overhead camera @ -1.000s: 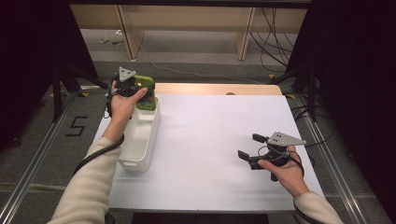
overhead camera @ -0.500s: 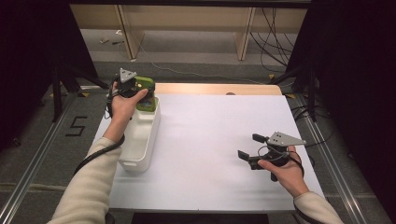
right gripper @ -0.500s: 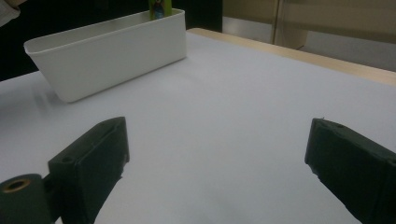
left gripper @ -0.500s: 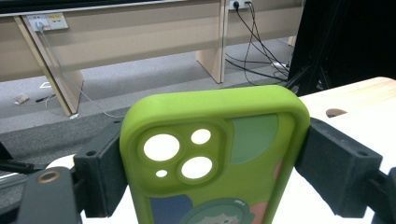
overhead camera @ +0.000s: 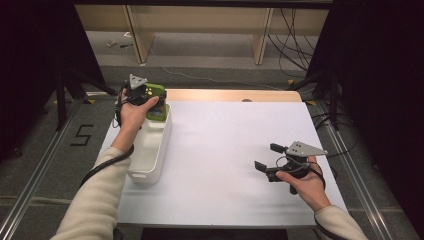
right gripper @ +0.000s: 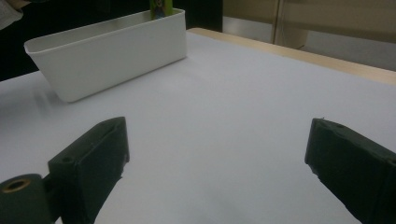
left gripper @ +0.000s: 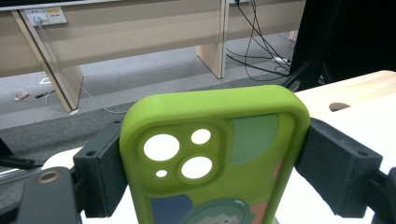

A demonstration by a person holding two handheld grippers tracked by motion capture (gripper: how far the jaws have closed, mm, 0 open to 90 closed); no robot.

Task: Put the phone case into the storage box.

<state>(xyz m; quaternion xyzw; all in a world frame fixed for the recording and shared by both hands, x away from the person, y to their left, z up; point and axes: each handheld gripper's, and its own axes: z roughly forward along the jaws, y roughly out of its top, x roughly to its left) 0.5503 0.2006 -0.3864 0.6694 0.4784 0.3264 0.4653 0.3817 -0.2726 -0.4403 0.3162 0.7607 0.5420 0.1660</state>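
1 green phone case (left gripper: 212,158), clamped betw the L gripper (overhead camera: 150,100) jaws, pads pressing on both long edges, camera-cutout end pointing away from the hand. Cutouts on it: 4 holes, 2 big, 2 small. Case printed w/ a cartoon figure lower down, partly cut off by the frame edge. In the high view the case sits at the far end of 1 white bin (overhead camera: 150,155), directly under/ahead of the L fingertips; can't tell if it touches the bin's wall.

R gripper (overhead camera: 267,157): jaws wide apart, nothing betw them, just bare white table top (right gripper: 243,107) ahead of the tips. Bin well ahead & to the left of the R fingertips in the right gripper view, green case poking up at its far end.

Count: 2 grippers, 2 hands, 1 case, 1 bin, 1 table. The 2 grippers are well apart, on opp sides of the table.
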